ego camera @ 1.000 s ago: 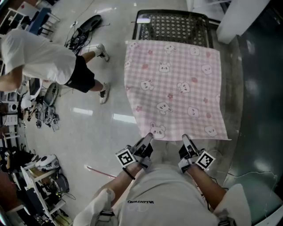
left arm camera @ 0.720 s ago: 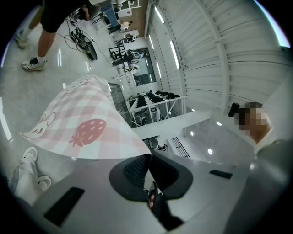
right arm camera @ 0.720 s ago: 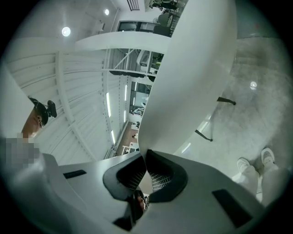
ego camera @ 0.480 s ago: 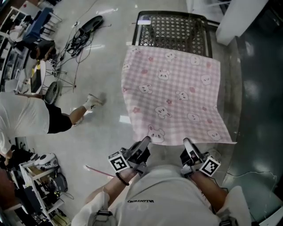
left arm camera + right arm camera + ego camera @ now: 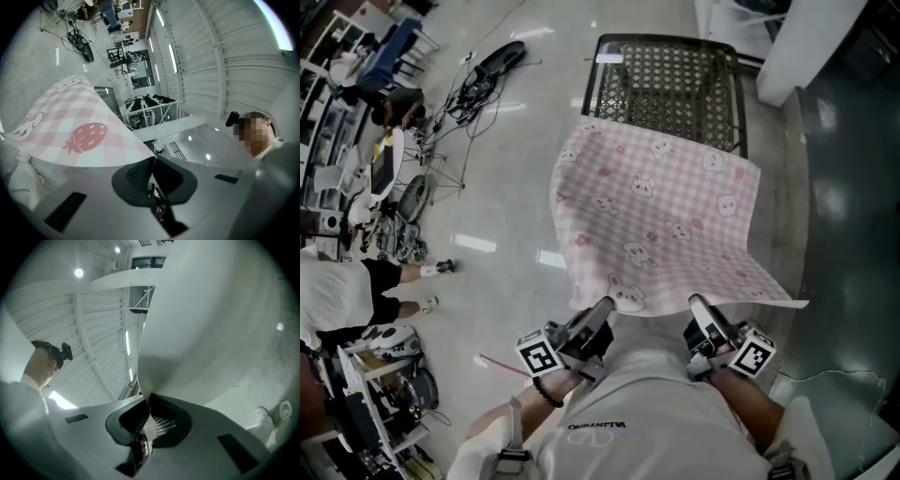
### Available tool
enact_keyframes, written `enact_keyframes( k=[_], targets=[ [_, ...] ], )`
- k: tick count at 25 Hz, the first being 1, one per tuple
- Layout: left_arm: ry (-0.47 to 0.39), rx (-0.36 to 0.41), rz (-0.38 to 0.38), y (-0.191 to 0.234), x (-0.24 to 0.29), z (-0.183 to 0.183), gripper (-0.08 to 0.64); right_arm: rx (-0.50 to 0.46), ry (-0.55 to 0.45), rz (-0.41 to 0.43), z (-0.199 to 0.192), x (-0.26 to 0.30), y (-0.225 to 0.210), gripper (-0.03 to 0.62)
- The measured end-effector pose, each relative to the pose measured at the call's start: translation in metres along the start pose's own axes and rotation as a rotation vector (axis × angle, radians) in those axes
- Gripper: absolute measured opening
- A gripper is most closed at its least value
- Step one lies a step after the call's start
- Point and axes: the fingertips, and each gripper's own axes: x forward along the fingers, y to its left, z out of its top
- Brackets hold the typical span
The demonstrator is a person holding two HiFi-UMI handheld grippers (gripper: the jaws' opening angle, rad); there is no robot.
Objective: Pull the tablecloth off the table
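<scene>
Looking down from the head camera: a pink checked cloth (image 5: 661,225) printed with bunnies stretches through the air between a black mesh desk (image 5: 666,70) and two claws. The left claw (image 5: 598,314) is clamped on the cloth's near left corner, the right claw (image 5: 701,314) on its near right corner. Each claw's own camera shows fabric pinched between closed jaws. The cloth's far edge overlaps the desk's near end; the rest of the mesh top is uncovered. A person (image 5: 342,291) stands far left on the glossy floor (image 5: 506,187).
</scene>
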Motion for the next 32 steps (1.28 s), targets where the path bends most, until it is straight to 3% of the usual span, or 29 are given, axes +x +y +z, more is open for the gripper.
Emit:
enact_keyframes(
  k=[9,17,21,32],
  targets=[
    [0.0,-0.048,-0.017,-0.035,0.003,0.007,0.003,-0.039,0.011,0.065,0.012,0.007,0.021,0.017],
    [-0.002,-0.064,-0.035,-0.053,0.005,0.005,0.003,-0.014,0.018,0.076,0.015,0.01,0.022,0.018],
    [-0.032,-0.153,-0.009,-0.045,-0.004,-0.002,0.003,0.0,0.027,0.075,0.01,0.008,0.02,0.018],
    [0.019,-0.129,0.0,-0.028,0.008,-0.006,0.003,0.035,0.004,0.069,0.016,0.009,0.012,0.015]
  ],
)
